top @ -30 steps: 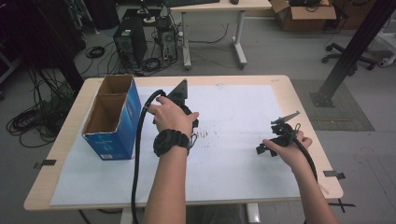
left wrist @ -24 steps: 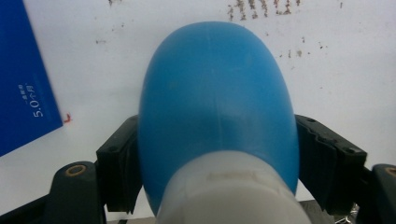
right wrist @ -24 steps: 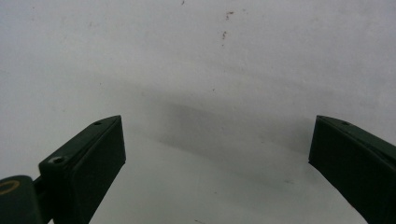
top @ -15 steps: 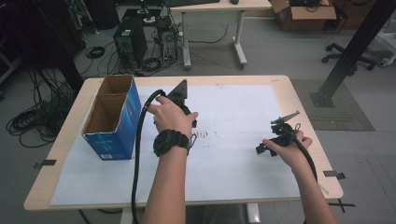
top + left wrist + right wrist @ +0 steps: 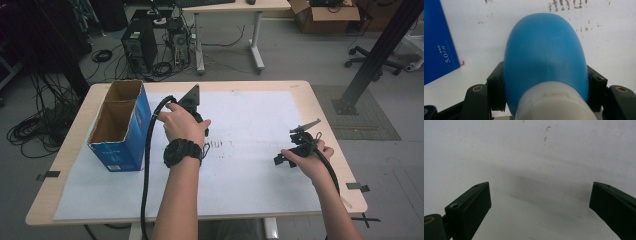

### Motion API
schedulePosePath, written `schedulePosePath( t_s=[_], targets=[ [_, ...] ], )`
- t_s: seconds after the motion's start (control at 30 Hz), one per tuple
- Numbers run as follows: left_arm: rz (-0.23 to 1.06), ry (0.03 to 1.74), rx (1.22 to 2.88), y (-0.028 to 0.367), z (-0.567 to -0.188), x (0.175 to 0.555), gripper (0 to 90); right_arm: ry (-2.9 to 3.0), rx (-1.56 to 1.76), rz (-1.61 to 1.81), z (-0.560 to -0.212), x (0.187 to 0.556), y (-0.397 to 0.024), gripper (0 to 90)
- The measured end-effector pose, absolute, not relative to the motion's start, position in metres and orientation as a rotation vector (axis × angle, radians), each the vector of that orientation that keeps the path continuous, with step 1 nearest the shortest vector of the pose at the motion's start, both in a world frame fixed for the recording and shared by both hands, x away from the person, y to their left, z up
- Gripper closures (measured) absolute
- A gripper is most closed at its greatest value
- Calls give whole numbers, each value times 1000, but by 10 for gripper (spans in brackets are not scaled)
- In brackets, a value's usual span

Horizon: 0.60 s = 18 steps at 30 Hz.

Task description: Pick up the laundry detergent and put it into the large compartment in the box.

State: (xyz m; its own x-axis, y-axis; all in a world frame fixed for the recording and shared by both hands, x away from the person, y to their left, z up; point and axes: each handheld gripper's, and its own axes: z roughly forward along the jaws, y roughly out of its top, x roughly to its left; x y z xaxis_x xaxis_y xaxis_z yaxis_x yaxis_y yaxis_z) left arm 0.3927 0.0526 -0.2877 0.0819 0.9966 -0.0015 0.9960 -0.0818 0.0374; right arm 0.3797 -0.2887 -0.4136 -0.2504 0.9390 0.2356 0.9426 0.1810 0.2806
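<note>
White sheet over wood table, cables on floor beyond. Left gripper clamped on blue bulb with white neck, left of centre. Open blue box standing just left of it. Right gripper spread wide, empty, near right edge.

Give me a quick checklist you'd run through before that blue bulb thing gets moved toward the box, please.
1. Left gripper shut on the blue bulb: ok, jaws press both its sides.
2. Blue cardboard box open on top: ok.
3. Box compartments free of contents: cannot tell, partly shadowed.
4. Right gripper open and holding nothing: ok.
5. Right gripper apart from the left hand: ok.
6. Cable free of the box: cannot tell.
</note>
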Motion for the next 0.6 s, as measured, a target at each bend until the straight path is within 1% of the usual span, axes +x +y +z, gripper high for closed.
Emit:
schedulePosePath(
  t_s=[0.6],
  targets=[
    [17, 2115, 2307, 54, -286, 395, 368, -2411, -1914, -600, -410, 379, -287, 38]
  ],
)
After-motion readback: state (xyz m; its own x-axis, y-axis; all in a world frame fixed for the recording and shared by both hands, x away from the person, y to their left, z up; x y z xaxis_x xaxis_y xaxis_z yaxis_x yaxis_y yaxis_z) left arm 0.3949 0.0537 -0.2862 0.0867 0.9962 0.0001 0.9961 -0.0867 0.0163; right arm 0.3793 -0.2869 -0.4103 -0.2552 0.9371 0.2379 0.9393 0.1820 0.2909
